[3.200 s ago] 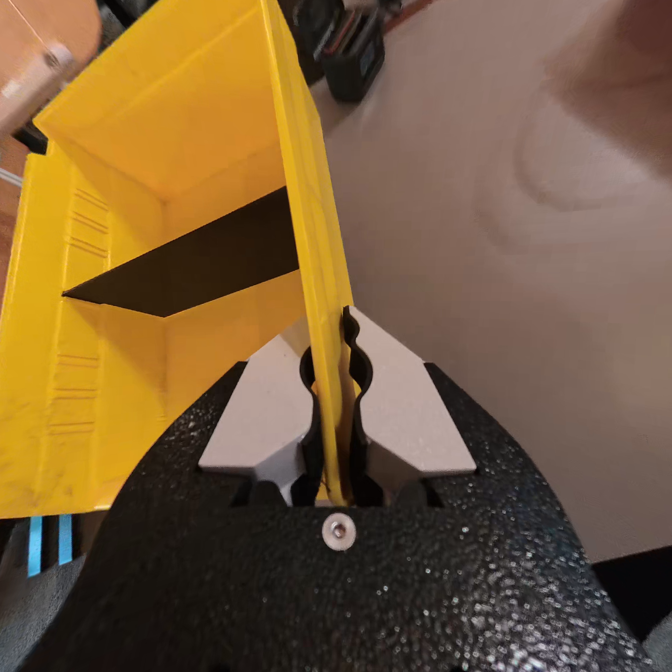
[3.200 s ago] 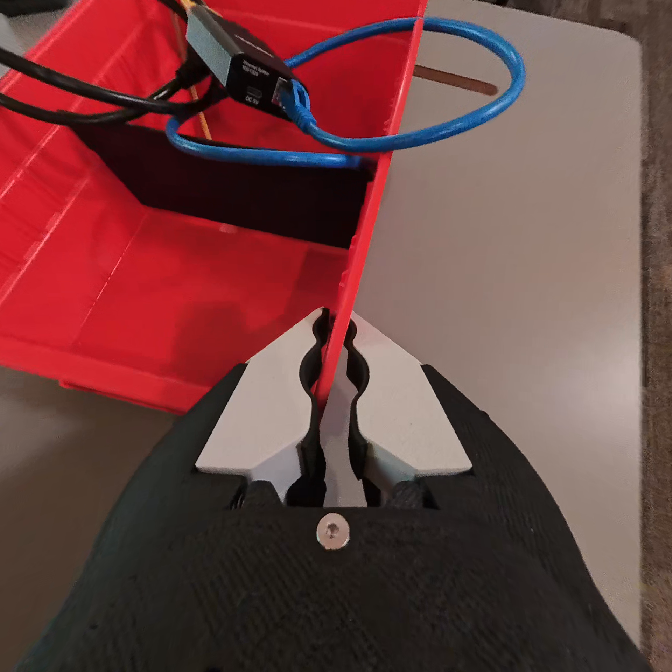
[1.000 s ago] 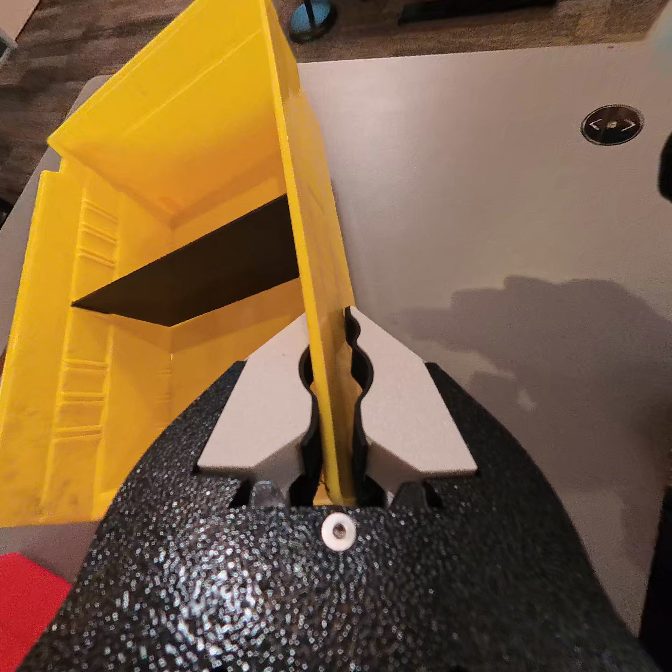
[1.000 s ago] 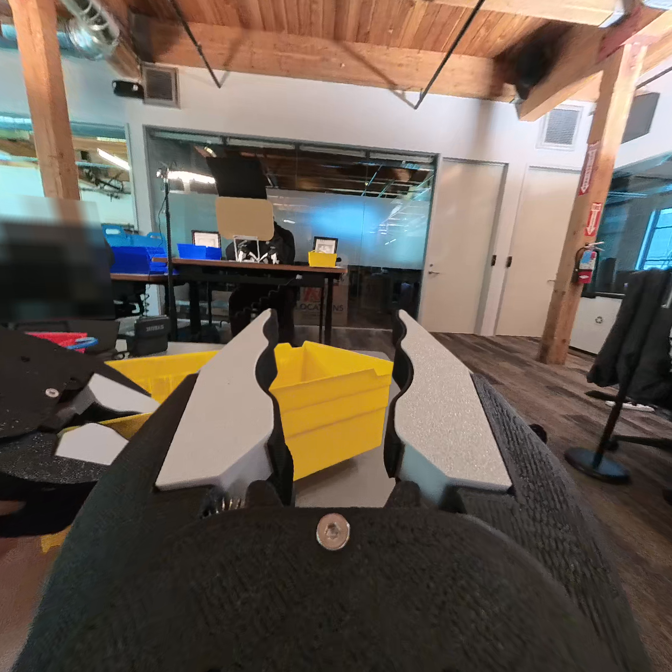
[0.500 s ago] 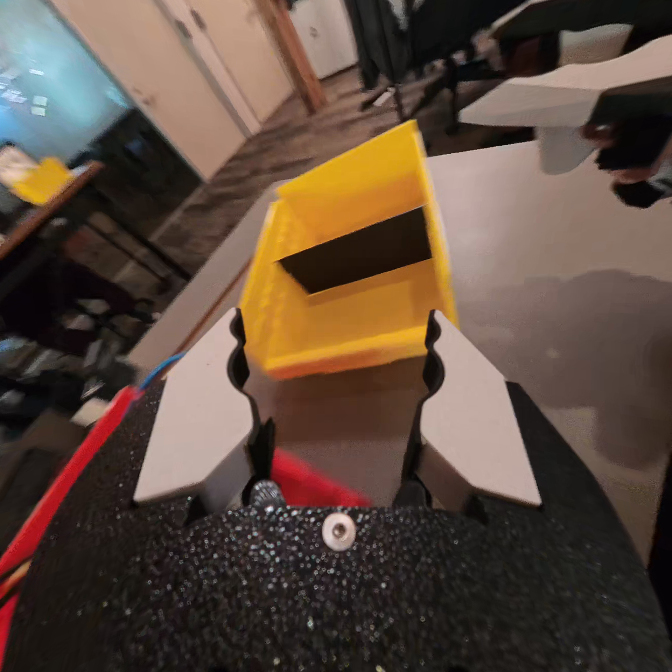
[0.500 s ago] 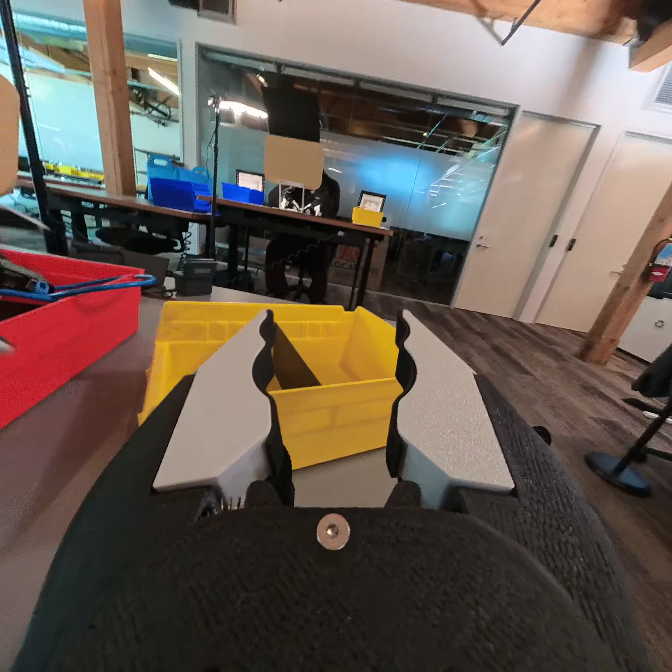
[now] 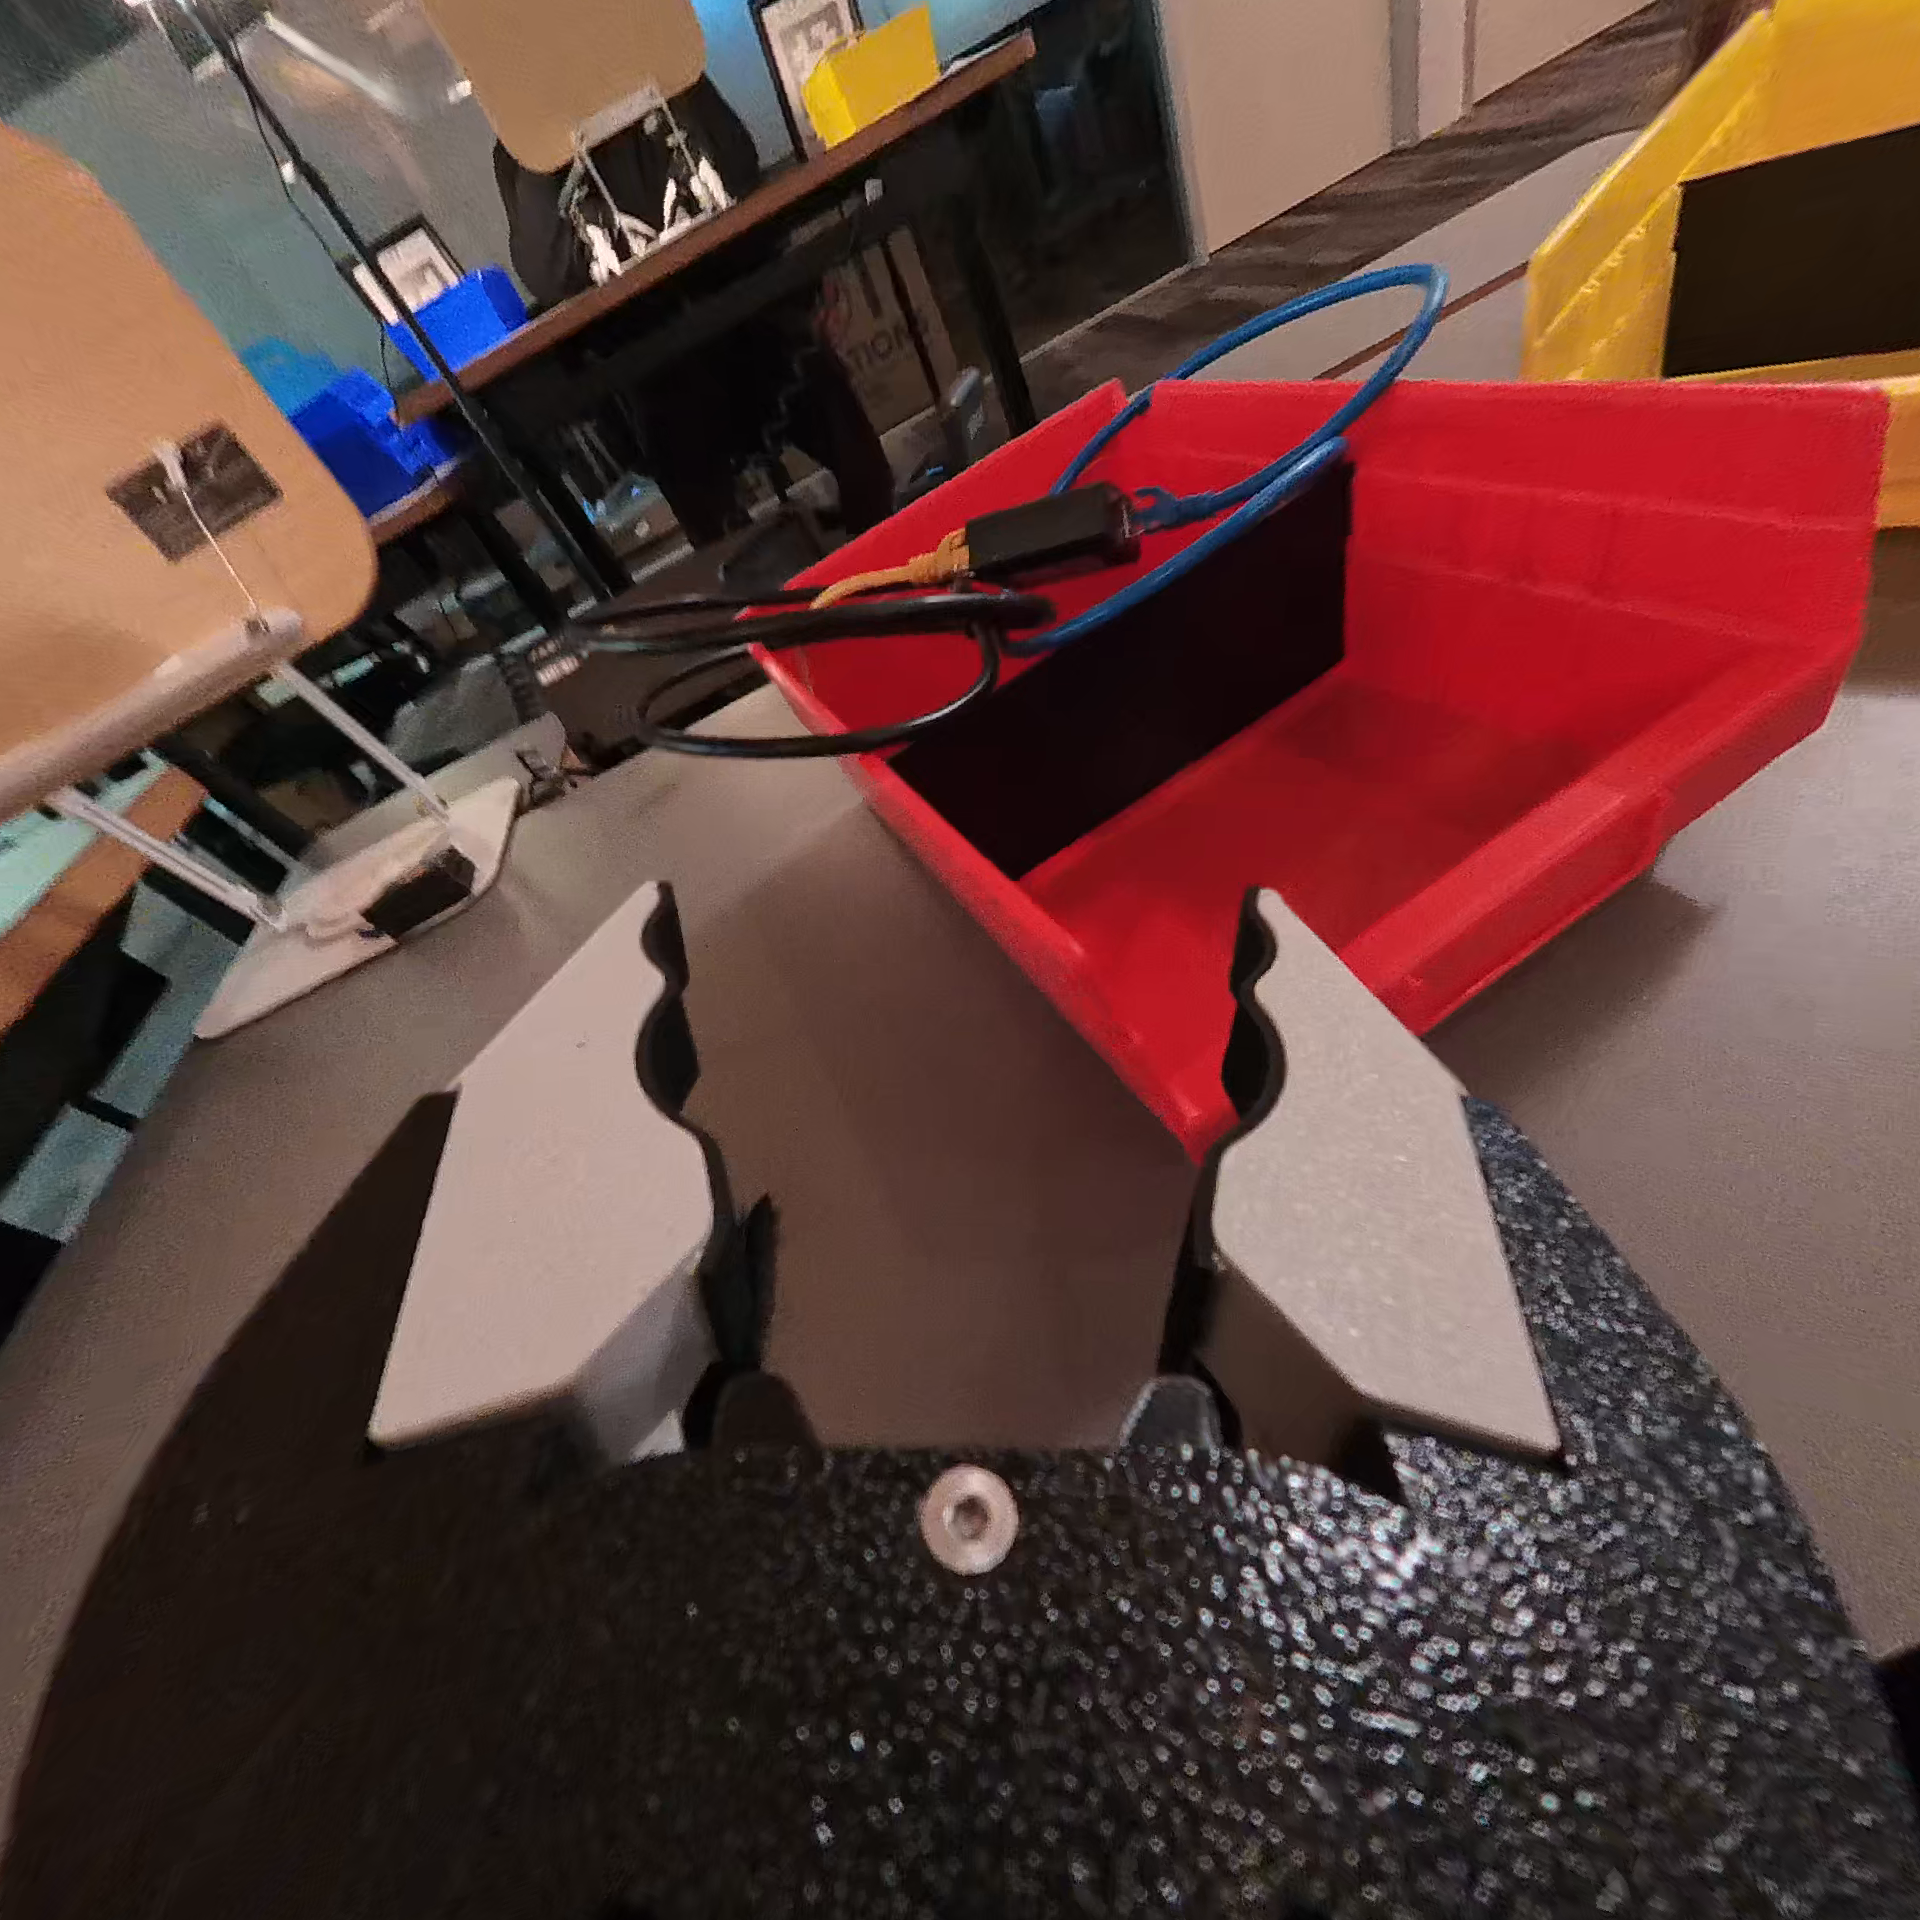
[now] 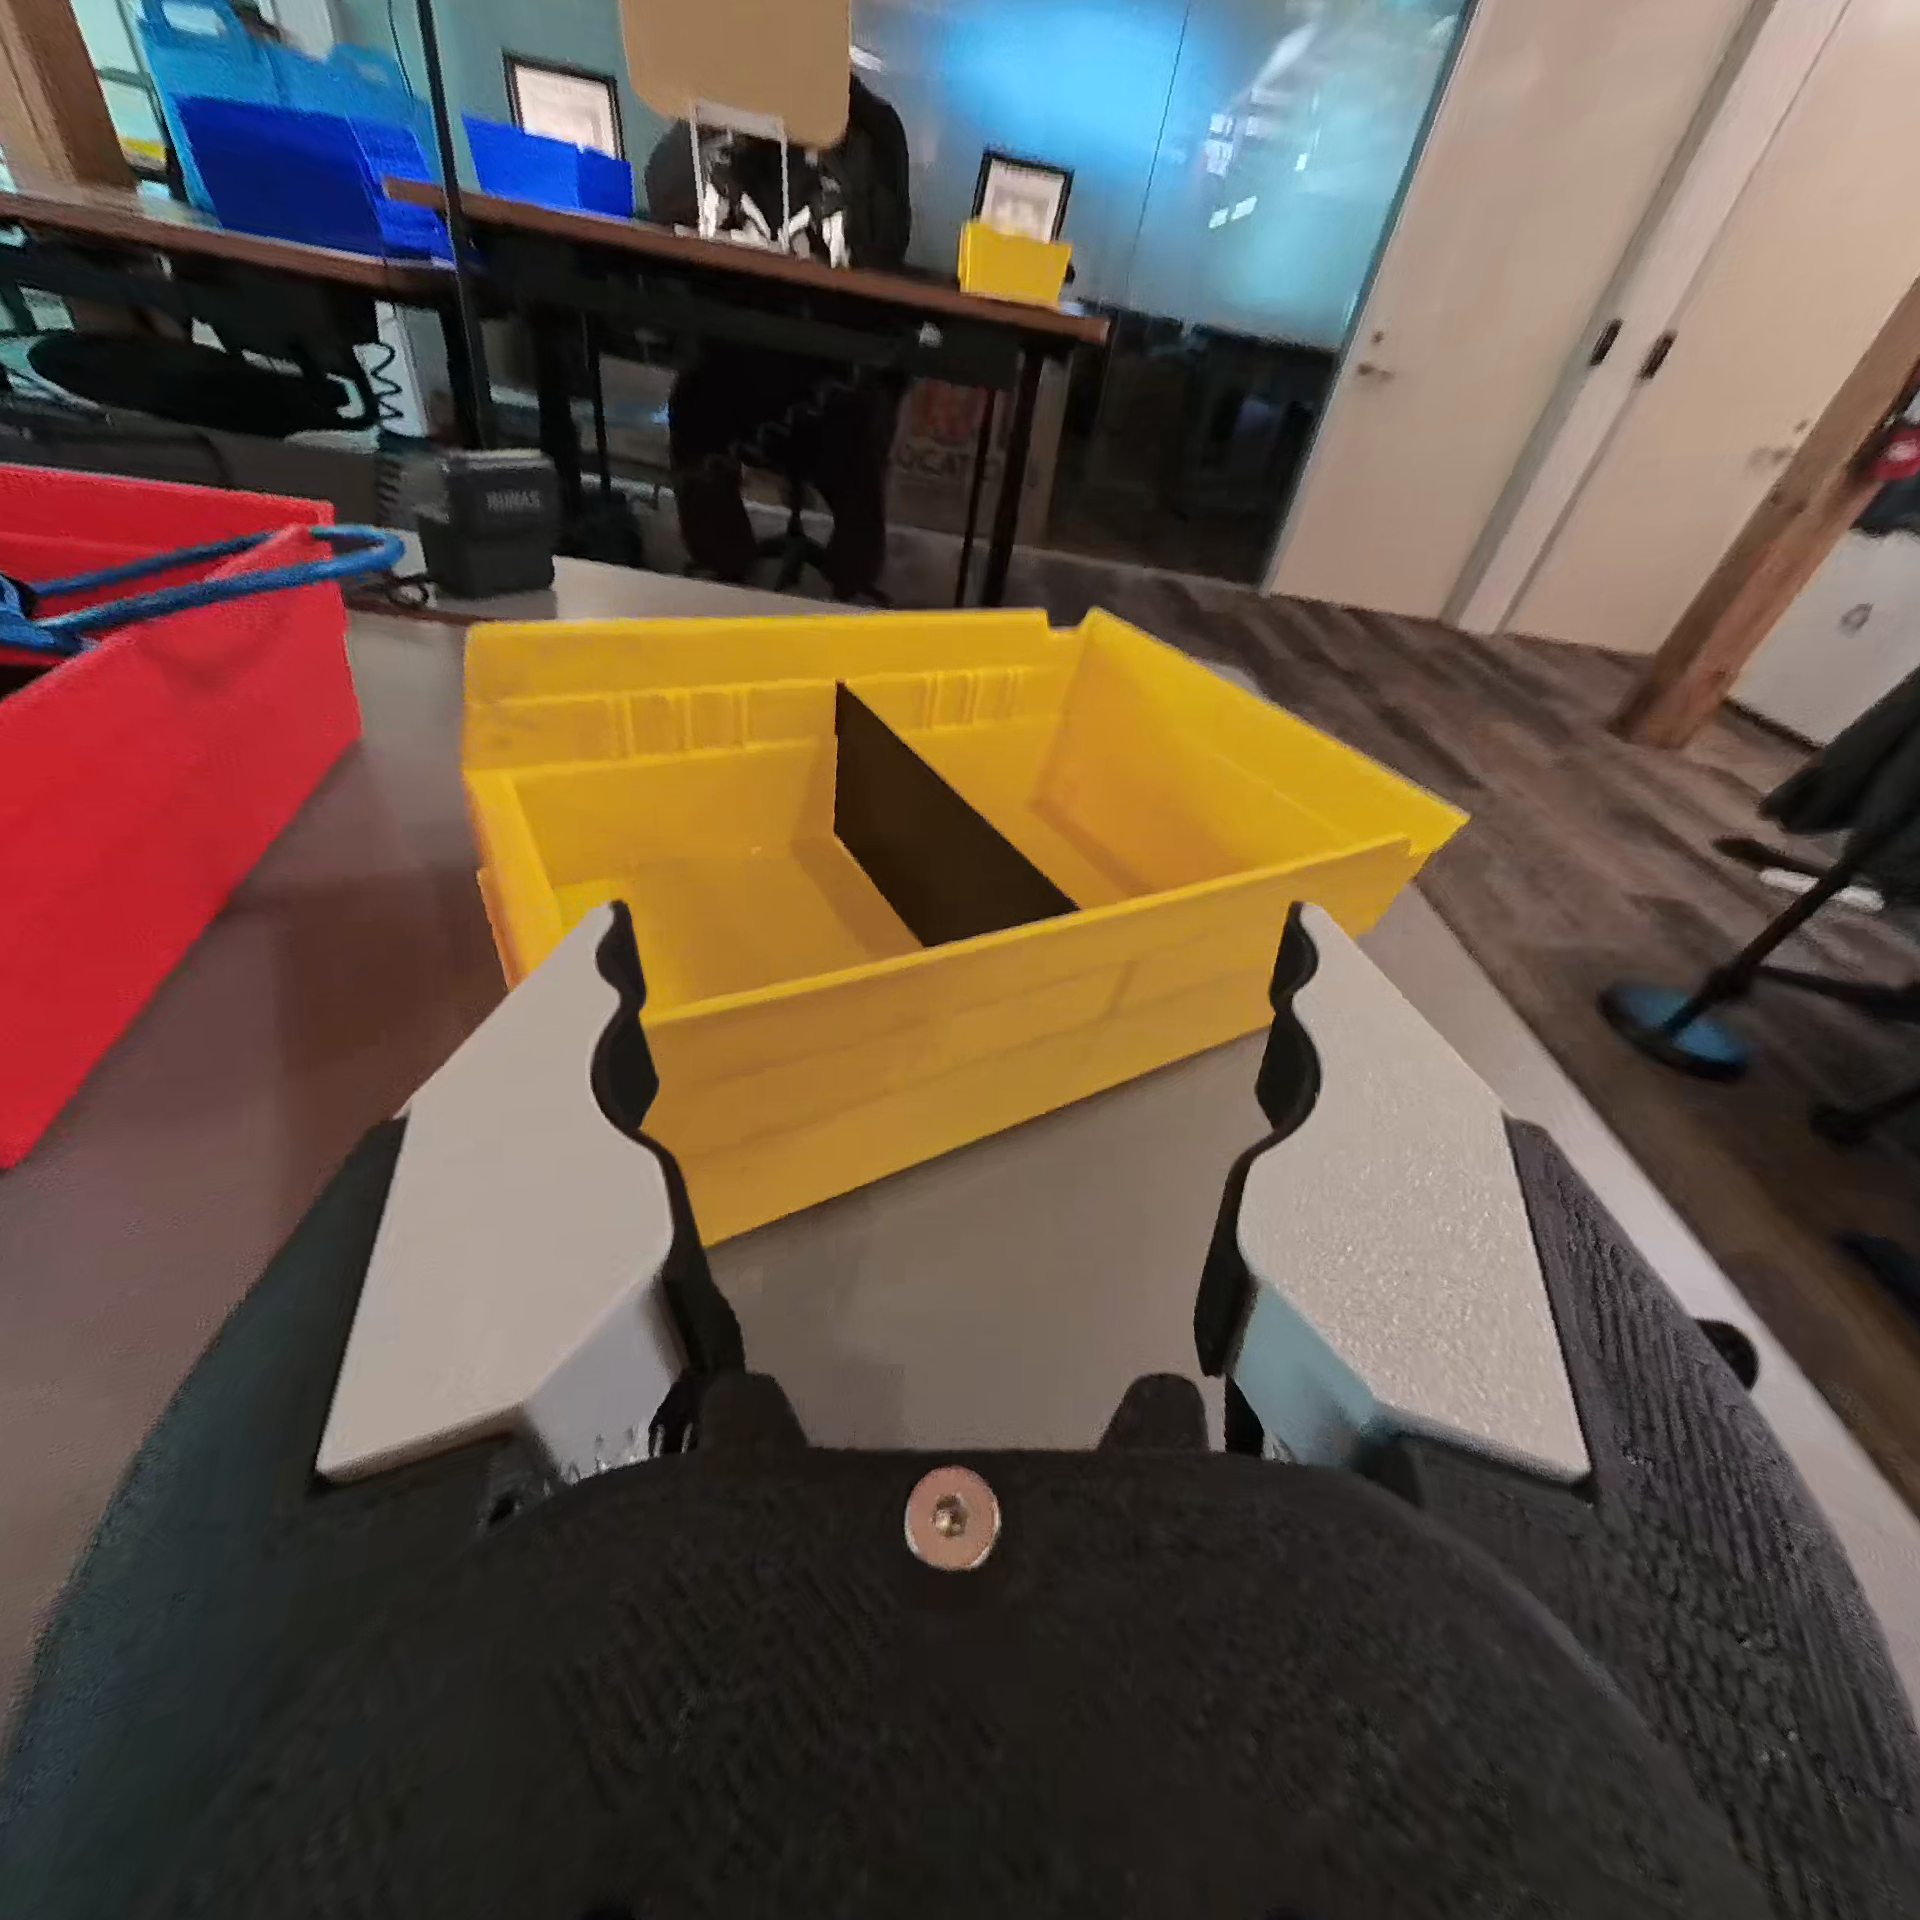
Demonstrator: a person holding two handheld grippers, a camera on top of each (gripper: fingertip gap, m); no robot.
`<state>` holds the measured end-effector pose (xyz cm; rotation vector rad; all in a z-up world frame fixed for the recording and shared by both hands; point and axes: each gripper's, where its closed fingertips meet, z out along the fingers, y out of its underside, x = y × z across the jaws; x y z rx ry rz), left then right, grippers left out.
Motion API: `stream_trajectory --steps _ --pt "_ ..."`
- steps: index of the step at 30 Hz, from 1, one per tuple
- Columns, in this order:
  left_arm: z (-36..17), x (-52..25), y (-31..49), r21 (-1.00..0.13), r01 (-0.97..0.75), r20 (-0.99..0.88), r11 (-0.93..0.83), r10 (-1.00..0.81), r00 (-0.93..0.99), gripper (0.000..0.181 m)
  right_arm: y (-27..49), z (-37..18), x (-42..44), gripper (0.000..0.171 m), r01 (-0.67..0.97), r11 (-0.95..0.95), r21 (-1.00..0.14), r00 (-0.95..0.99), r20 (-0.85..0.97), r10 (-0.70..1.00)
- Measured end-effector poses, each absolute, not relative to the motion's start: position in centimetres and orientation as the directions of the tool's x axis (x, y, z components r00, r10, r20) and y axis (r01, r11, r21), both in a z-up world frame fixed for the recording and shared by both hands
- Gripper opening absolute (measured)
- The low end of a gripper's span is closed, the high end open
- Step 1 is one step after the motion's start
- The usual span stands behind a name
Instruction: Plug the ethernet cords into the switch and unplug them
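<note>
A red bin [image 7: 1507, 644] with a black divider stands on the grey table [image 7: 883, 1091]. In its far half lies a small black switch [image 7: 1049, 535] with a blue ethernet cord [image 7: 1340, 374] looping from one end, an orange cord [image 7: 904, 577] at the other, and black cables [image 7: 831, 675] hanging over the rim. My left gripper [image 7: 956, 914] is open and empty, just short of the bin's near corner. My right gripper [image 8: 951, 925] is open and empty in front of an empty yellow bin [image 8: 935, 831]. The red bin [image 8: 156, 748] and blue cord [image 8: 208, 582] show at the left there.
The yellow bin [image 7: 1766, 208] sits right of the red bin in the left wrist view. A white stand base [image 7: 353, 914] rests on the table's left side. The table's right edge [image 8: 1558, 1091] drops to a wooden floor. Desks with blue bins and a seated person are behind. To reach the small black switch [image 7: 1049, 535] in a straight line is about 20 cm for my left fingers, about 35 cm for my right.
Both grippers have let go of the bin walls and opened. The left gripper has swung from the yellow bin to face the red bin. The right gripper has lowered toward the yellow bin.
</note>
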<state>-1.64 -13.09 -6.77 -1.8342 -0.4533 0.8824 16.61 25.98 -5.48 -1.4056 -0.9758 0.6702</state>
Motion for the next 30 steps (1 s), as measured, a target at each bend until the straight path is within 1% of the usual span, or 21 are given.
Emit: stream_trajectory --steps 4,6,9,14,17,19,20,22,24,27,29,30 --pt "-8.5 -1.8 -13.9 -0.929 0.025 -0.259 -0.368 0.698 0.667 0.102 26.5 -6.9 16.6 0.120 0.166 -0.031 -0.986 0.464 0.051 0.884" --pt "-9.2 -1.9 -13.6 -0.941 0.067 -0.203 -0.333 0.711 0.673 0.103 26.5 -7.4 16.2 0.122 0.187 -0.044 -0.981 0.457 0.047 0.888" --pt "-10.1 -3.0 -12.2 -0.937 0.127 -0.150 -0.325 0.705 0.693 0.107 26.4 -7.6 14.9 0.123 0.202 -0.043 -0.978 0.445 0.053 0.894" --pt "-10.7 -5.2 -10.1 -0.934 0.147 -0.139 -0.326 0.709 0.691 0.104 26.3 -9.6 13.2 0.118 0.263 -0.154 -0.952 0.432 -0.026 0.902" --pt "-10.9 -5.0 -9.5 -0.933 0.135 -0.146 -0.333 0.694 0.705 0.102 26.4 -10.0 13.0 0.117 0.293 -0.169 -0.941 0.421 -0.032 0.906" --pt "-10.4 -5.0 -9.9 -0.931 0.094 -0.197 -0.352 0.702 0.684 0.095 26.6 -10.1 13.5 0.111 0.325 -0.167 -0.931 0.413 -0.019 0.910" --pt "-10.0 -5.1 -10.3 -0.930 0.071 -0.225 -0.360 0.712 0.665 0.087 26.9 -10.1 13.8 0.110 0.341 -0.170 -0.925 0.411 -0.016 0.911" --pt "-9.3 -5.4 -11.0 -0.931 0.041 -0.253 -0.363 0.722 0.644 0.084 27.7 -10.3 14.8 0.101 0.359 -0.185 -0.915 0.418 -0.020 0.908" --pt "-9.4 -6.0 -11.9 -0.930 0.056 -0.251 -0.363 0.738 0.627 0.080 29.1 -10.3 16.3 0.091 0.363 -0.204 -0.909 0.444 -0.024 0.896" --pt "-10.0 -7.0 -13.0 -0.934 0.112 -0.204 -0.340 0.761 0.616 0.067 32.0 -10.2 18.7 0.076 0.364 -0.206 -0.908 0.526 0.018 0.850" --pt "-10.2 -7.3 -13.4 -0.937 0.137 -0.173 -0.323 0.765 0.620 0.053 33.8 -10.1 20.0 0.065 0.367 -0.206 -0.907 0.578 0.049 0.814" --pt "-10.3 -7.2 -13.3 -0.938 0.142 -0.156 -0.316 0.751 0.642 0.039 34.1 -10.1 20.2 0.059 0.366 -0.211 -0.906 0.580 0.045 0.814"
